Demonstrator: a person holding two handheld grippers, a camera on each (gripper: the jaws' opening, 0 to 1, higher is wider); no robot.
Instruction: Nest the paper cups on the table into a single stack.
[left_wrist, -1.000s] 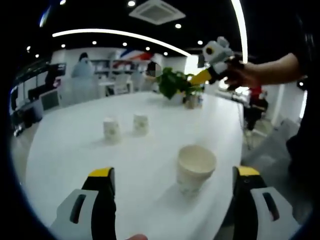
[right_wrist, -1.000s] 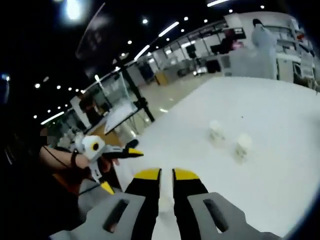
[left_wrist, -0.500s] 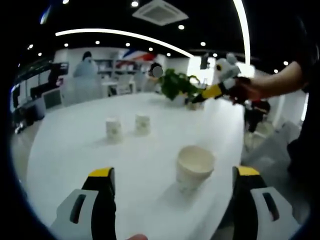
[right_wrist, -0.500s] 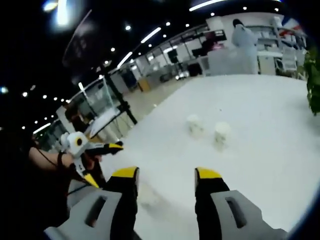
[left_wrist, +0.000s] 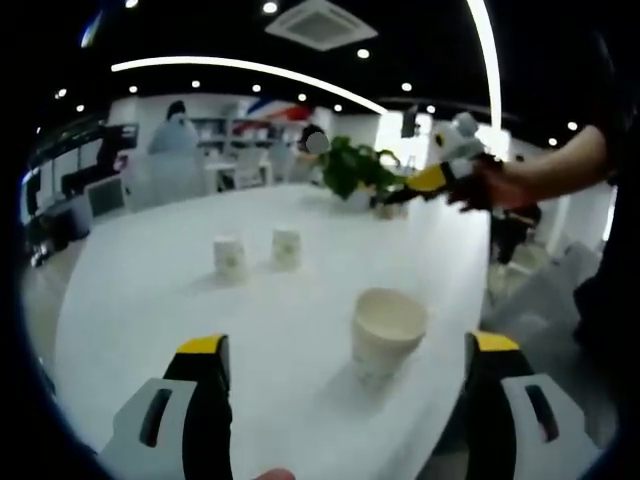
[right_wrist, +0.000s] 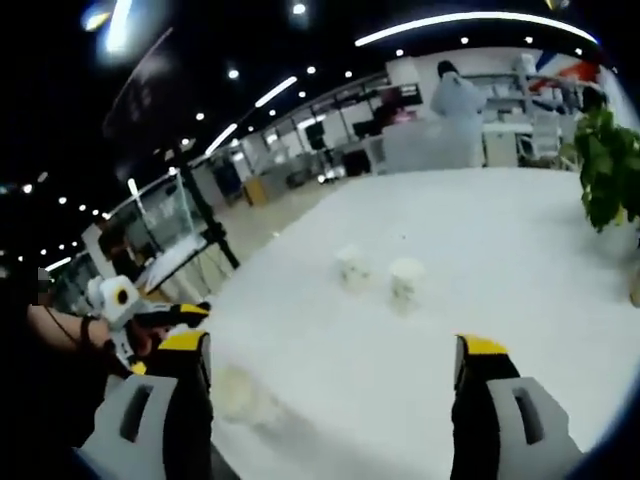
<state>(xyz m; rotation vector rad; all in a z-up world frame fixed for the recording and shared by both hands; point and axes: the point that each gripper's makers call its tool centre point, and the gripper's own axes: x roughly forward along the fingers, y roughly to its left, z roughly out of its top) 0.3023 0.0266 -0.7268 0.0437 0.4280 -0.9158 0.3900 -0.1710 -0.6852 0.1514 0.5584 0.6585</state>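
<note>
Three paper cups are seen unstacked on the white worktop (left_wrist: 150, 270): the near cup (left_wrist: 387, 333), two far cups (left_wrist: 229, 257) (left_wrist: 286, 246). The right hand-held gripper (right_wrist: 330, 365) has been opened wide, seemingly for grasping; the left hand-held gripper (left_wrist: 345, 362) is held released, empty.

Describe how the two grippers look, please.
Each gripper has black jaws with yellow tips on light grey bodies with dark slots: left gripper, right gripper. In the left gripper view the right gripper is yellow and black with a white round-lensed box.
</note>
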